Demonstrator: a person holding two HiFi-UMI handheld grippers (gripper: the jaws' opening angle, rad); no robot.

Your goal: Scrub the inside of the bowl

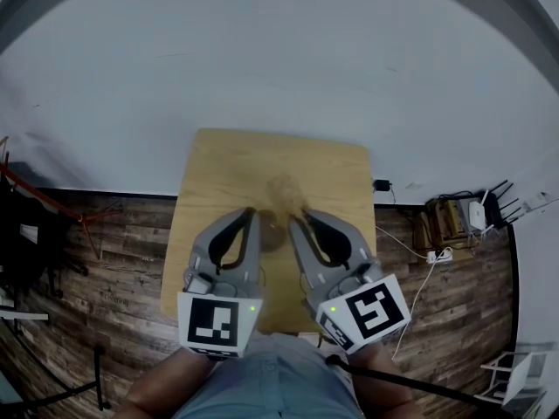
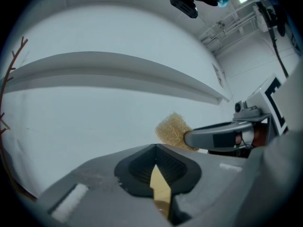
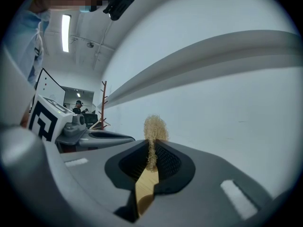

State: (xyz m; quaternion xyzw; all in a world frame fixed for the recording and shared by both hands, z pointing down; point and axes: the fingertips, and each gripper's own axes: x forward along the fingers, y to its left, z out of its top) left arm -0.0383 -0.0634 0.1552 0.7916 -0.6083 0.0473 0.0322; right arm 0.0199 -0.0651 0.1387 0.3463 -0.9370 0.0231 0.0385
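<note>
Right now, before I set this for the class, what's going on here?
A person holds tongs in each hand over a small wooden table. The right tongs are clamped on a tan, fibrous scrubber that sticks out past their tips. The left tongs are closed, with only a thin wood-coloured sliver in the gap. A blurred brown shape between the two pairs may be the bowl; no scrubbing contact is visible.

scrubber (image 3: 155, 126): tan fibrous tuft, upright, pinched in the right gripper (image 3: 152, 148) | bowl (image 1: 272, 231): perhaps the brown blur nearby, too smeared to tell
</note>
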